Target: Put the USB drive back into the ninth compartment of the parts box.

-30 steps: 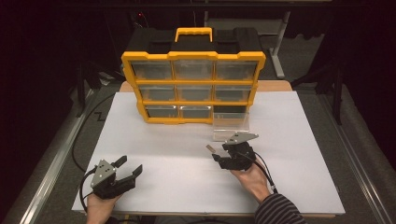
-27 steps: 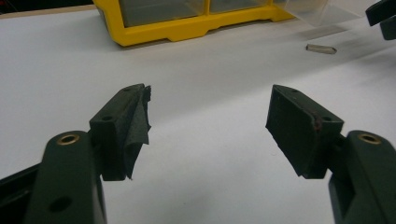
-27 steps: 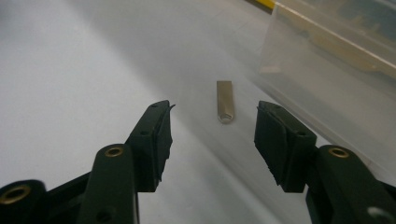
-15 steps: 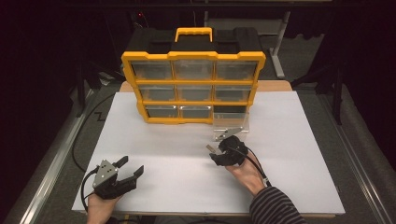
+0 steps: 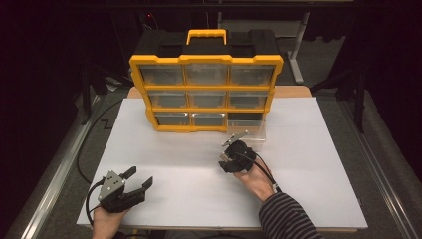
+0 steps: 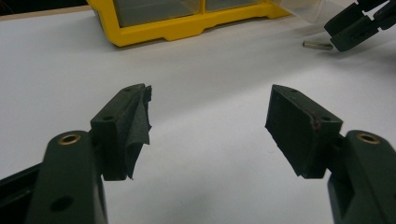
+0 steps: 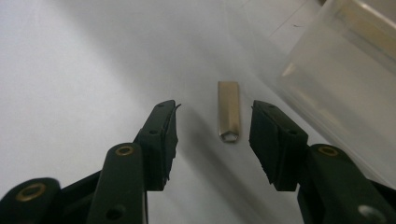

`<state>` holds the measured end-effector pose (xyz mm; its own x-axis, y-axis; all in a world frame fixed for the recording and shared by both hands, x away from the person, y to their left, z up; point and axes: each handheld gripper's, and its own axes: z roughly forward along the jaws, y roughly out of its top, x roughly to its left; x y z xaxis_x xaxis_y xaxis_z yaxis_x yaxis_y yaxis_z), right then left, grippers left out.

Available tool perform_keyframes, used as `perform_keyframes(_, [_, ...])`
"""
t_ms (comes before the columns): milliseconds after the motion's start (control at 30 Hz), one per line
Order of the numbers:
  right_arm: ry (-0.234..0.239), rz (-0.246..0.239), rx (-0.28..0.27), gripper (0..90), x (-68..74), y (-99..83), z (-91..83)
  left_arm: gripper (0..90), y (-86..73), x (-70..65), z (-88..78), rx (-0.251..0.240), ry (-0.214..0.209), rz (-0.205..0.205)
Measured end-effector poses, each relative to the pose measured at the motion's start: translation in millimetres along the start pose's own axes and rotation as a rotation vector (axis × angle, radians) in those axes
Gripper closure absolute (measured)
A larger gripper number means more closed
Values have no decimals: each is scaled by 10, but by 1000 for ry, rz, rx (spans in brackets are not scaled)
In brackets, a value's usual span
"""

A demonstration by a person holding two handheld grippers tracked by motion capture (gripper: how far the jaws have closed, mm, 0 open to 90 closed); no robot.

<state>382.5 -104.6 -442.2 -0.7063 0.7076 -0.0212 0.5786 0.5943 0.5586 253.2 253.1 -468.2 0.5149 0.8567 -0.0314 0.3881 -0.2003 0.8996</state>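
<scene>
One clear drawer (image 5: pixel 247 133) out, organizer (image 5: pixel 205 92) behind

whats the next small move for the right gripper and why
Probably ease the right gripper a little further forward and close on the metal pin. The pin lies flat on the table between the jaws, which have just been closing but do not touch it yet.

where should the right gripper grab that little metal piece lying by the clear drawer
Probably across its long flat sides, near the middle, coming down from above. The metal piece lies flat on the white table, lengthwise between the right gripper's jaws, which have just been closing either side of it without touching. The clear drawer crowds one side.
</scene>
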Motion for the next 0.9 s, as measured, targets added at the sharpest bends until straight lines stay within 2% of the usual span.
perform_keyframes(100, [-5, -7, 3, 544, -17, 20, 19, 312, 0, 2, -4, 1, 0, -1])
perform_keyframes(167, [-6, 6, 17, 560, -8, 28, 33, 312, 0, 1, -4, 1, 0, 0])
perform_keyframes(200, [-8, -4, 17, 569, -14, 34, 45, 312, 0, 0, -2, -3, 1, 1])
perform_keyframes(400, [-5, 16, 37, 623, -30, 67, 78, 312, -1, -2, -2, -2, 1, 2])
perform_keyframes(600, [-10, 6, 57, 665, -32, 78, 132, 314, -3, -2, -5, -5, 1, -2])
perform_keyframes(767, [-14, 8, 60, 742, -28, 83, 133, 316, -2, -9, 0, -1, -3, 3])
perform_keyframes(900, [-13, -22, 69, 789, -10, 99, 139, 316, -1, -12, 0, -1, -4, 4])
